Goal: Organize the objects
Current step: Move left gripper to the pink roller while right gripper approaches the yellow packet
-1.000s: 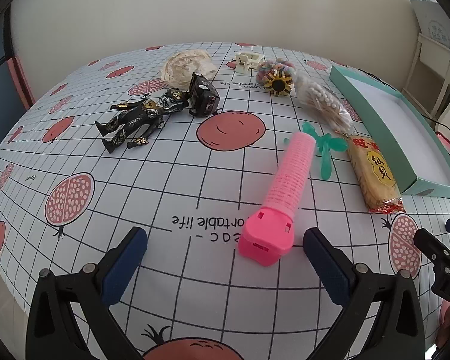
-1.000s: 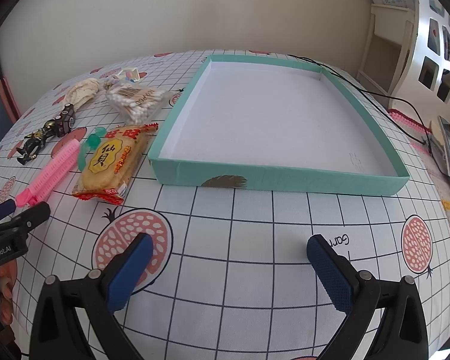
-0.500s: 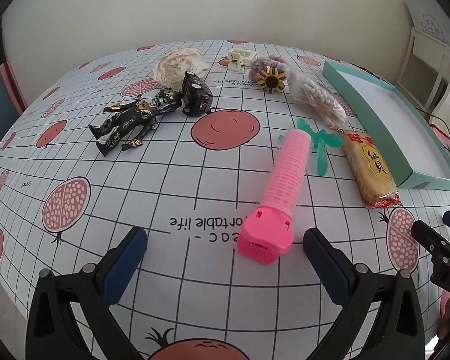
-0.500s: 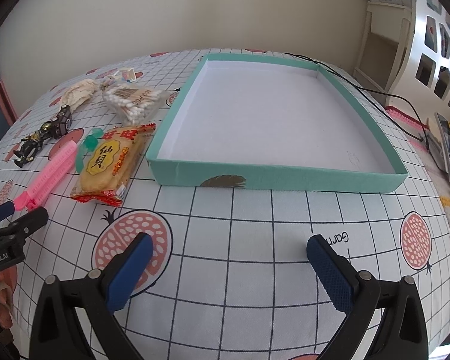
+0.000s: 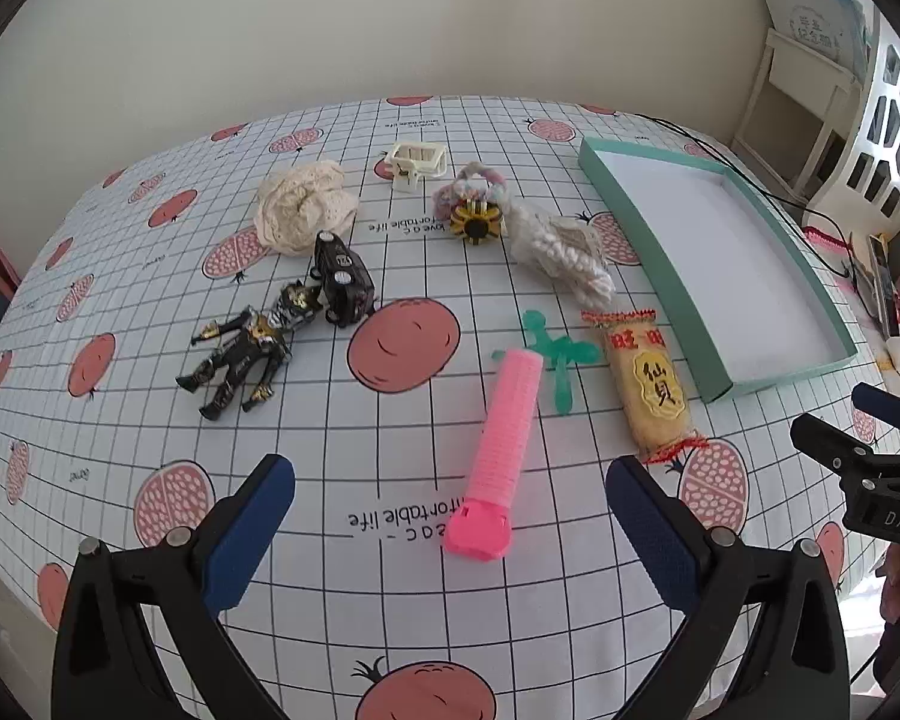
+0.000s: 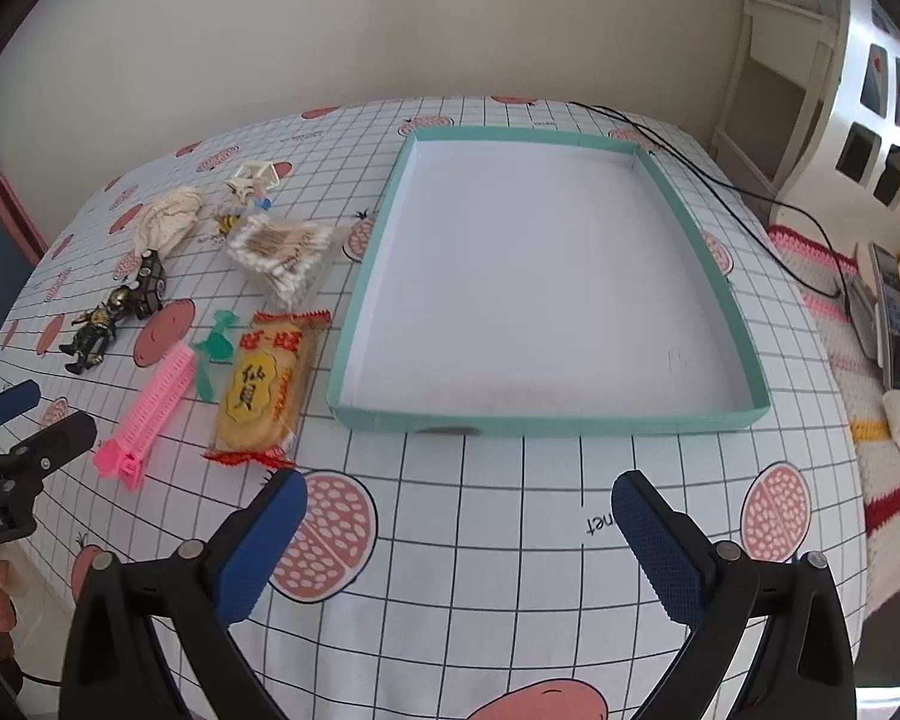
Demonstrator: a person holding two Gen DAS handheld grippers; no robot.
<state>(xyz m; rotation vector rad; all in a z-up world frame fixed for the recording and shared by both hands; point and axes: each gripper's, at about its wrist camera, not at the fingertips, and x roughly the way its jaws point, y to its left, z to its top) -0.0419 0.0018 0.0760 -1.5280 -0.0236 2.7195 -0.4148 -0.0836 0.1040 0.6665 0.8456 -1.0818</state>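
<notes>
Nothing has yet been placed in the teal tray (image 6: 744, 354) as both grippers are held wide open and empty over the pomegranate-print tablecloth (image 5: 390, 612).

The pink hair clip (image 5: 501, 450) is seen lying just ahead of the left gripper (image 5: 450, 516), slightly right of centre between its spread jaws, its long axis running away from the camera and its hinged end nearest. The left hand is judged the nearer. Crowded at the clip's far end are a green plastic piece (image 5: 561, 360) and a rice cracker packet (image 5: 648, 381), which lie between clip and tray. The right gripper (image 6: 453, 528) is held before the tray's near wall. Further off, a toy figure (image 5: 240, 357), cotton swabs (image 6: 282, 255) and crumpled cloth (image 5: 303, 210) are left scattered.
</notes>
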